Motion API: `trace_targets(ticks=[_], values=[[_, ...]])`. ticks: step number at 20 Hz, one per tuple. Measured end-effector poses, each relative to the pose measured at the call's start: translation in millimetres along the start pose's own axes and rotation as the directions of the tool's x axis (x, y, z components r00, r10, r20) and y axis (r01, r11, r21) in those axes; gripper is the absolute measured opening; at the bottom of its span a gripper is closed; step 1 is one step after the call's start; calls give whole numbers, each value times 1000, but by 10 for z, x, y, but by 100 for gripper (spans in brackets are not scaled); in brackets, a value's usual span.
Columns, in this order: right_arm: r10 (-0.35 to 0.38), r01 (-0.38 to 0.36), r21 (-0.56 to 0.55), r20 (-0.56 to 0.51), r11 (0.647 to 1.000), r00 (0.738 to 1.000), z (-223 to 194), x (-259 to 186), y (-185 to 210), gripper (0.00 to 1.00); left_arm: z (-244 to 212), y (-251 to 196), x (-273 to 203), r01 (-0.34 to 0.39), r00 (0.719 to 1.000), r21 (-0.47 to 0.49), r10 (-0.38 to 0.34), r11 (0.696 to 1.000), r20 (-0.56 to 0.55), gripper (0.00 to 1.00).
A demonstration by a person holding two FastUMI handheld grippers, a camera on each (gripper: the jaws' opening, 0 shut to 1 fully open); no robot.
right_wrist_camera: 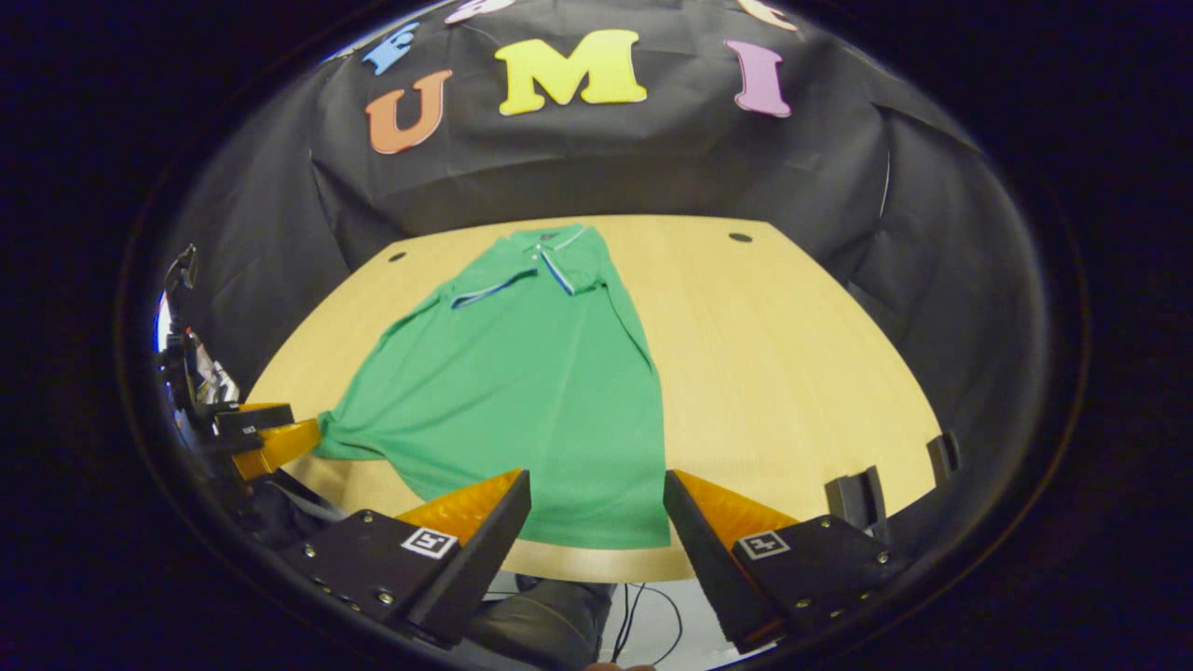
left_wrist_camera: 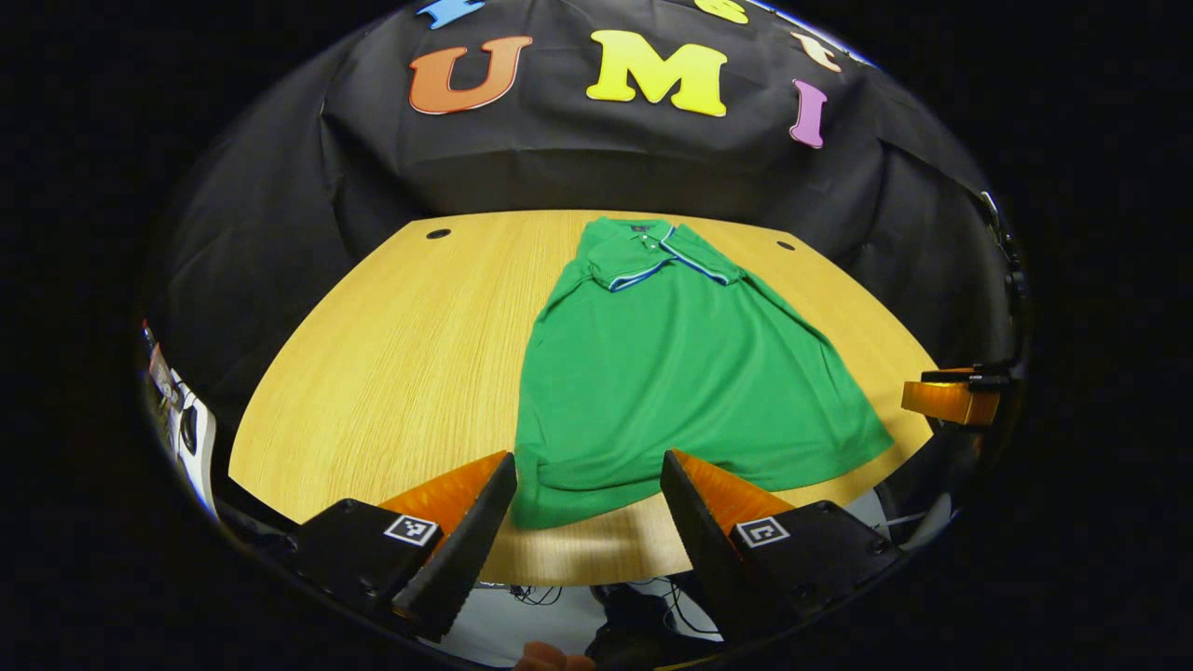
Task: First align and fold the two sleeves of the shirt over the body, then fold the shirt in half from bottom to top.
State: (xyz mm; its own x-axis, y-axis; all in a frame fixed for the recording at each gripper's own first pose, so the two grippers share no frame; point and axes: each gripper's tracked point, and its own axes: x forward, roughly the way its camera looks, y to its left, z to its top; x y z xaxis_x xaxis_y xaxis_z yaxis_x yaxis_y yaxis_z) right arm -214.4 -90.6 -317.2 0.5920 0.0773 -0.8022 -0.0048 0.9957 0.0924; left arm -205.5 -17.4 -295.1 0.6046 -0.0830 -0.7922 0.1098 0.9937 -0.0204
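Gaping, both the left claw (left_wrist_camera: 587, 485) and right claw (right_wrist_camera: 596, 503) hover at the shirt's (left_wrist_camera: 671, 382) hem, sleeves seemingly folded in.

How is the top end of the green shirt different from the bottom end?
The top end of the shirt has a collar and the striped sleeve cuffs folded over the body; the bottom end is plain green hem. The top end looks narrow and lies far across the wooden table; the bottom end spreads wide by the near edge, just ahead of the left gripper with its open fingers. Both ends lie flat on the table.
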Motion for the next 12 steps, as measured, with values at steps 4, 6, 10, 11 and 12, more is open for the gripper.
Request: trace_targets(ticks=[4,6,10,11,12], values=[[-14,13,-15,-82,1000,997,-227,165,-44,94,-229,61,121,-13,997,10,14,1000,-73,100],[-18,15,-27,-108,1000,994,-285,236,-55,94,-283,90,163,-18,996,-2,18,1000,-92,100],[-27,19,-47,-180,999,983,-424,373,-44,94,-365,80,328,-22,994,35,26,999,-103,100],[-41,31,-54,-211,998,977,-506,407,-68,94,-402,92,259,-17,990,43,23,999,-137,100],[-45,32,-61,-221,998,974,-538,390,-81,94,-342,94,269,-18,993,40,22,999,-115,100]])
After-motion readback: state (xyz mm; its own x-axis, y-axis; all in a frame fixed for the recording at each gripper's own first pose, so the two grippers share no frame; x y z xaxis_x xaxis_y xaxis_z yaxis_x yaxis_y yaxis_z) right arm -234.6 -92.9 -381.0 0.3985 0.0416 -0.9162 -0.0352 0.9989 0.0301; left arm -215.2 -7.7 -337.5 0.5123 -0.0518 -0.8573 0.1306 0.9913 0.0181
